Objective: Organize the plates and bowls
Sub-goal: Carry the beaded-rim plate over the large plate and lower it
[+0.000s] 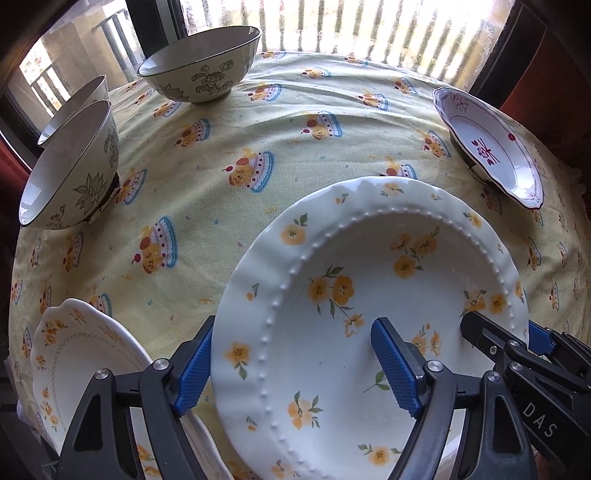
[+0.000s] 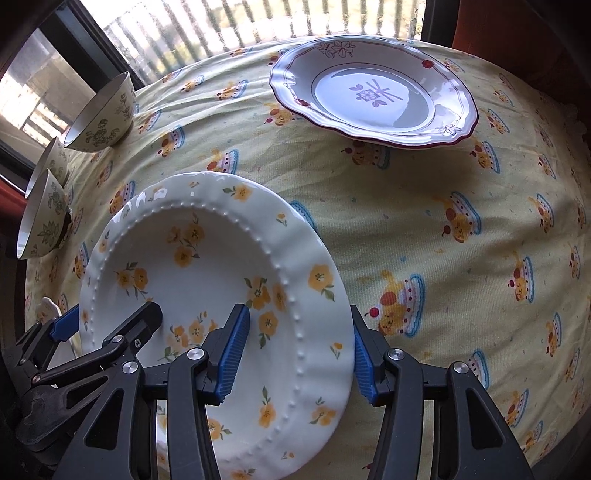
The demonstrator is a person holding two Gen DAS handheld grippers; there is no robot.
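Observation:
A white plate with yellow flowers (image 1: 369, 295) lies near the table's front edge; it also shows in the right wrist view (image 2: 207, 280). My left gripper (image 1: 291, 363) straddles its left rim, one finger outside, one inside the bowl of the plate. My right gripper (image 2: 299, 354) straddles its right rim the same way. Both jaws stand apart, with visible gaps to the rim. A red-rimmed plate (image 2: 373, 92) sits at the far right. Three patterned bowls (image 1: 201, 62) stand at the far left. A second yellow-flowered plate (image 1: 70, 362) lies at the near left.
The table is covered with a yellow cloth (image 1: 258, 140) printed with cakes. A window with vertical bars (image 1: 351, 26) runs behind the table. The right gripper's fingers (image 1: 491, 339) show at the plate's right rim in the left wrist view.

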